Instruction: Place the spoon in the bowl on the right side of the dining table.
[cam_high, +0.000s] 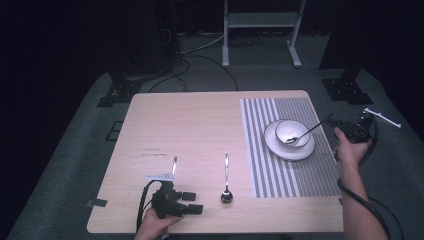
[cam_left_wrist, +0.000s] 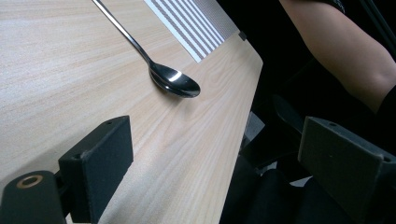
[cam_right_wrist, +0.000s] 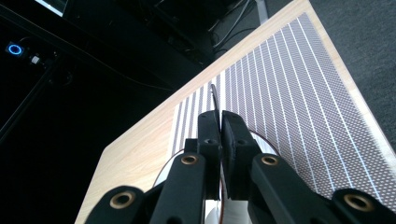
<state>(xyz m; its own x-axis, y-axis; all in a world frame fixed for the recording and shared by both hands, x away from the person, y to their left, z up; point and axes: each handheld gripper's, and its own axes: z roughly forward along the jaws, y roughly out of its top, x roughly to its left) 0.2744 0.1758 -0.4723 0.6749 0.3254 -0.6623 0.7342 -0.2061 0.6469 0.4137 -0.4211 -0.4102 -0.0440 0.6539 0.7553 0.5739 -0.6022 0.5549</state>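
On the striped placemat (cam_high: 320, 170) stands a white plate (cam_high: 280, 147) with a white bowl (cam_high: 280, 128) on it. A metal spoon (cam_high: 300, 135) rests with its head in the bowl and its handle slanting up to the right. My right gripper (cam_high: 332, 121) is shut on that handle at the table's right edge. In the right gripper view the thin handle (cam_right_wrist: 214, 93) pokes out between the closed jaws of the right gripper (cam_right_wrist: 219, 114). A second spoon (cam_high: 226, 180) (cam_left_wrist: 173, 81) lies on the bare wood. My left gripper (cam_high: 192, 202) (cam_left_wrist: 219, 140) rests open left of it, holding nothing.
A short shiny metal piece (cam_high: 174, 165) lies just beyond the left gripper. The table's near edge (cam_left_wrist: 243, 116) runs close to the second spoon. A white frame (cam_high: 260, 30) and dark stands are on the floor behind the table.
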